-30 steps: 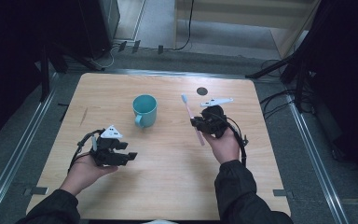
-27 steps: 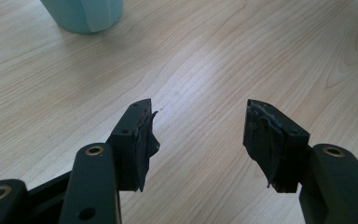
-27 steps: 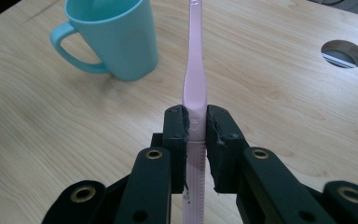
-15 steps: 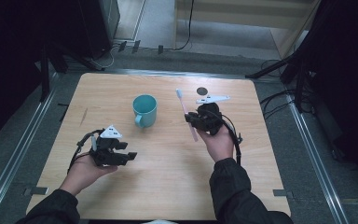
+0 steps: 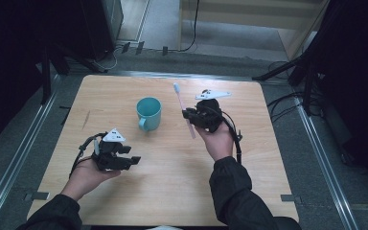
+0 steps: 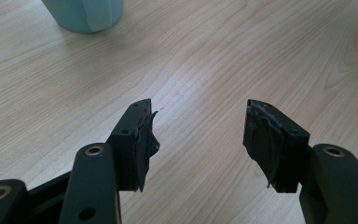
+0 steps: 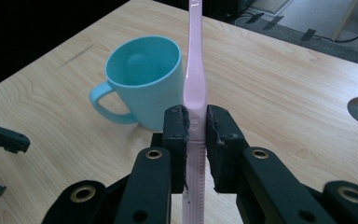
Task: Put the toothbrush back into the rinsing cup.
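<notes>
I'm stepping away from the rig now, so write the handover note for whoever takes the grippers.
Right gripper: shut on the pink toothbrush, gripped on its handle, held up off the table, head pointing away from the person.
Left gripper: open, holding nothing, low over the table's near left part.
Teal mug: upright, mid-table, handle toward the person, looks empty, just left of the toothbrush.
Done: toothbrush picked up.
Left: probably stand the toothbrush in the mug; the left gripper could steady the mug if it shifts.

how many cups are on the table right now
1: a teal cup stands upright mid-table, left of the toothbrush held by the right gripper.
</notes>
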`<state>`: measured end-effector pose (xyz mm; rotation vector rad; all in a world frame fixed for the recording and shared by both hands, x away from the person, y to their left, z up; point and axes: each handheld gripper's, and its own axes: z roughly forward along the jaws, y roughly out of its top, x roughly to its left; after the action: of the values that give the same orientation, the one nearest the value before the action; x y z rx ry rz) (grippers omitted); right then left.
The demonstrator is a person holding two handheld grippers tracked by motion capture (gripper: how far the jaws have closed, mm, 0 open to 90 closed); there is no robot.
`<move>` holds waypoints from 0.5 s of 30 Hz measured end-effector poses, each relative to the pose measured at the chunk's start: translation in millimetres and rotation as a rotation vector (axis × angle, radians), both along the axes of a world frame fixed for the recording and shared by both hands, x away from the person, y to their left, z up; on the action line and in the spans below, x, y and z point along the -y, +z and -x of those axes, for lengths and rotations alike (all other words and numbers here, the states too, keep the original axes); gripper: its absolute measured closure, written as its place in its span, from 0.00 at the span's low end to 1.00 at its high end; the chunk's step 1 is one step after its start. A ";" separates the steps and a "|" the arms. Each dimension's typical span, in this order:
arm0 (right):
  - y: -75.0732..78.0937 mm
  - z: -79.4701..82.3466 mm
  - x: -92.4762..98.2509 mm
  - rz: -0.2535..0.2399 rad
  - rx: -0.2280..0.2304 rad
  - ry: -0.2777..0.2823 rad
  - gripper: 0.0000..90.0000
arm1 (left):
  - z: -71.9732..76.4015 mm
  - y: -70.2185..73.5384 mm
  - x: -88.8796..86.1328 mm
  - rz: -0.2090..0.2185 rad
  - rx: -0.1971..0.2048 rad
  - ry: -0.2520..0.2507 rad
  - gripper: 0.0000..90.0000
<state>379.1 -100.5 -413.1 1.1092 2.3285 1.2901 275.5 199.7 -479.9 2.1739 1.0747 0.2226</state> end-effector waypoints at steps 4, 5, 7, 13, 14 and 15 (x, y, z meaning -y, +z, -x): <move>1.9 -3.0 -3.0 -0.019 0.007 0.005 0.88 | 0.1 0.0 -0.2 0.002 -0.001 0.000 0.47; 2.0 -3.9 -3.6 -0.024 0.007 0.002 0.88 | 0.1 0.0 -0.2 0.002 -0.001 0.000 0.47; 2.2 -5.1 -4.7 -0.027 -0.001 -0.004 0.88 | 0.0 0.1 -0.3 0.003 -0.001 0.000 0.47; 6.1 -8.5 -10.1 -0.033 0.018 0.004 0.88 | 0.0 0.2 0.0 0.002 -0.001 -0.002 0.47; 6.1 -8.5 -10.1 -0.033 0.018 0.004 0.88 | 0.0 0.2 0.0 0.002 -0.001 -0.002 0.47; 7.4 -9.3 -11.6 -0.033 0.021 0.005 0.88 | 0.1 0.2 0.2 0.001 -0.001 -0.003 0.47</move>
<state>388.4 -89.0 -405.7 1.0951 2.3037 1.3396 275.5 199.5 -479.8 2.1748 1.0715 0.2195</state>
